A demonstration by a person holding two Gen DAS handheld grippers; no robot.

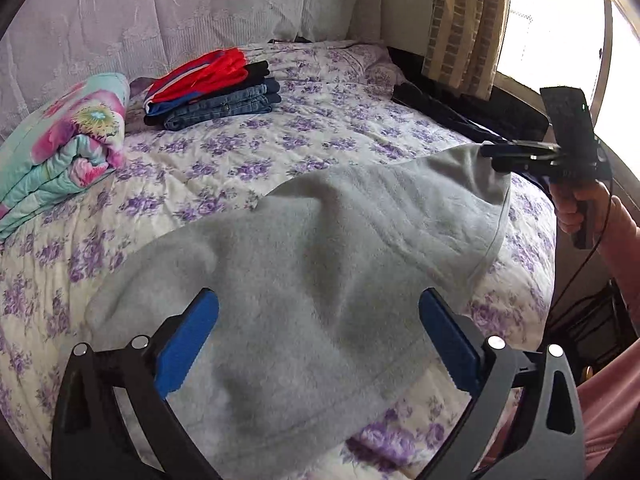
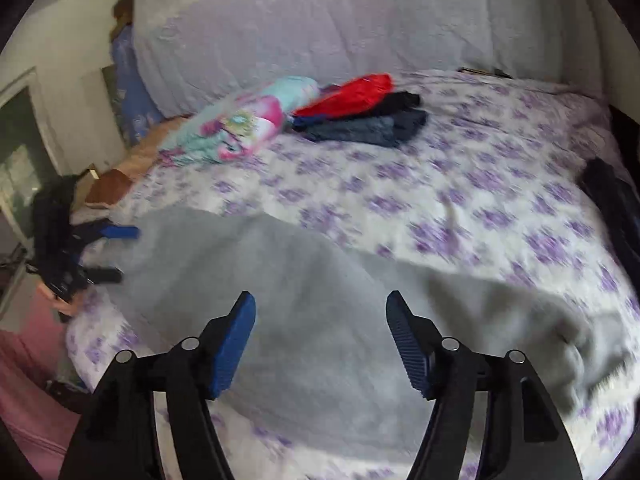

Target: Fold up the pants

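Note:
Grey fleece pants (image 1: 320, 264) lie spread across the near part of the bed, also in the right wrist view (image 2: 304, 312). My left gripper (image 1: 319, 312) is open, its blue pads (image 1: 188, 344) wide apart just above the near end of the pants. It shows at the left of the right wrist view (image 2: 120, 252), open. My right gripper (image 2: 320, 316) is open above the pants. In the left wrist view the right gripper (image 1: 490, 152) sits at the far right corner of the pants, which is lifted against its tips.
The bed has a purple-flowered cover (image 1: 304, 140). A stack of folded clothes (image 1: 216, 92) with a red item on top and a rolled floral quilt (image 1: 60, 148) sit at the back left. Dark clothes (image 1: 440, 104) lie at the right edge by the curtain.

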